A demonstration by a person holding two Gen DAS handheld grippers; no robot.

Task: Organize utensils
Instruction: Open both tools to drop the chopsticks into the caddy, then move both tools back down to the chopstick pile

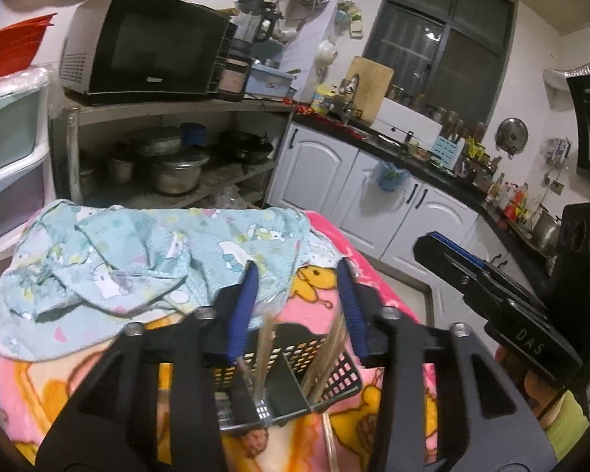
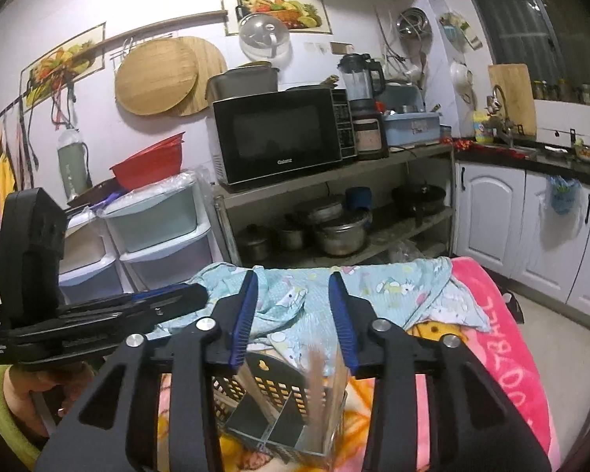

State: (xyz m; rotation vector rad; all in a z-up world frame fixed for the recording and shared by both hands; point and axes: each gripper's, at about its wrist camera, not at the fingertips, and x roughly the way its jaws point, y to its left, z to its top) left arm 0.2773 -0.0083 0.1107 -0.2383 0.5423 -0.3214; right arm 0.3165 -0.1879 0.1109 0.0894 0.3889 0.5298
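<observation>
The utensil basket (image 1: 291, 377) — a black perforated holder with a divider — stands upright on the pink blanket (image 1: 373, 275) covering the bench, so its compartments face up for loading. Chopsticks (image 1: 326, 358) lean inside it, already sorted. The left gripper (image 1: 299, 275) hangs above the basket, jaws released and empty. The right gripper (image 2: 294, 283) does likewise — jaws parted, nothing between them. A light-blue cloth (image 1: 137, 259) lies crumpled behind the basket.
</observation>
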